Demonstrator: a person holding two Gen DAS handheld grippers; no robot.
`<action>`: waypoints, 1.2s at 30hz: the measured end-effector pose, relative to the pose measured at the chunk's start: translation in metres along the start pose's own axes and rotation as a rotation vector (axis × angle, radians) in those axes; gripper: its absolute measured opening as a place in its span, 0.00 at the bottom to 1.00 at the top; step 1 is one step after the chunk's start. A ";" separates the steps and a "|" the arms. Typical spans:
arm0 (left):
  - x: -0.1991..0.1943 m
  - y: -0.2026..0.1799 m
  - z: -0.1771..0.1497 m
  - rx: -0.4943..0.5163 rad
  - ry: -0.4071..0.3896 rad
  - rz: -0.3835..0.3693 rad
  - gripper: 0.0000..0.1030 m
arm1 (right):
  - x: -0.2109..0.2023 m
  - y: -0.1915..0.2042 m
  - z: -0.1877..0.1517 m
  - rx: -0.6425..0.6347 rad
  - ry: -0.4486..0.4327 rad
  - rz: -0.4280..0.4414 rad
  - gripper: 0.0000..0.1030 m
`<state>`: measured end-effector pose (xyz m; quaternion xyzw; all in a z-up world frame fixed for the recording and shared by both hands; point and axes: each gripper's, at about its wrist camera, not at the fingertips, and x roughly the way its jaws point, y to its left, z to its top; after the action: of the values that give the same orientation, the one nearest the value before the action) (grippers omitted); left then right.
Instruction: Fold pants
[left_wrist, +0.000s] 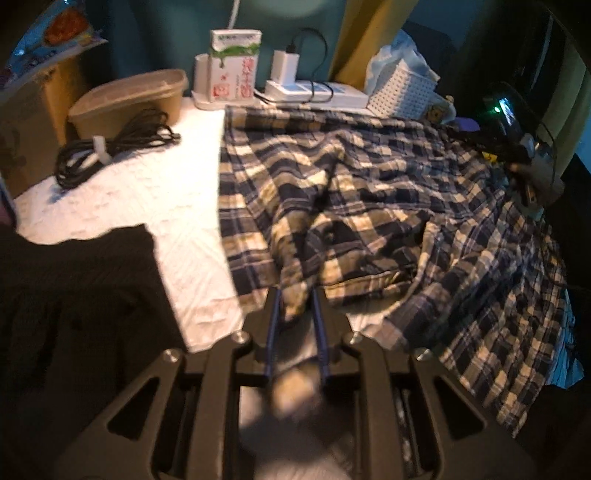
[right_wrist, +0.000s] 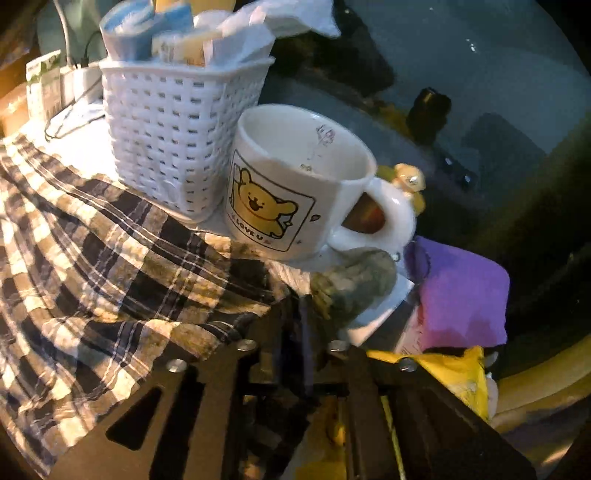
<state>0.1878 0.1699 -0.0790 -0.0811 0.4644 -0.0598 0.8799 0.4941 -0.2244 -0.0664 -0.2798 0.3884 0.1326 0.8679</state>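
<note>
The blue, cream and white plaid pants (left_wrist: 369, 184) lie rumpled across a white padded table cover (left_wrist: 147, 192). At the near edge my left gripper (left_wrist: 297, 299) is shut on a fold of the plaid cloth, which shows between its blue pads (left_wrist: 275, 314). The right gripper (left_wrist: 530, 195) shows dimly at the pants' far right edge. In the right wrist view the pants (right_wrist: 110, 258) run in taut folds up to my right gripper (right_wrist: 299, 314). Its dark fingers stand close together on the cloth's corner, and a bunched wad (right_wrist: 351, 288) sticks out beside them.
A bear-print mug (right_wrist: 295, 184) and a white woven basket (right_wrist: 177, 147) stand just beyond the right gripper, a purple cloth (right_wrist: 461, 295) to its right. A tan tub (left_wrist: 129, 99), coiled black cable (left_wrist: 110, 147), carton (left_wrist: 232, 62) and power strip (left_wrist: 314, 92) line the back. A black garment (left_wrist: 74, 295) lies near left.
</note>
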 end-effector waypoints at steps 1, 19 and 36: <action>-0.007 0.000 0.002 -0.004 -0.002 0.004 0.18 | -0.009 -0.001 -0.002 0.001 -0.016 -0.001 0.47; 0.055 -0.001 0.074 0.004 -0.027 0.060 0.23 | -0.078 0.166 0.010 -0.223 -0.055 0.454 0.50; 0.037 0.030 0.050 -0.049 -0.025 0.078 0.23 | -0.099 0.214 -0.031 -0.387 0.011 0.583 0.41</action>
<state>0.2509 0.1972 -0.0867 -0.0851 0.4574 -0.0133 0.8851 0.3142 -0.0705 -0.0910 -0.3171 0.4242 0.4445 0.7224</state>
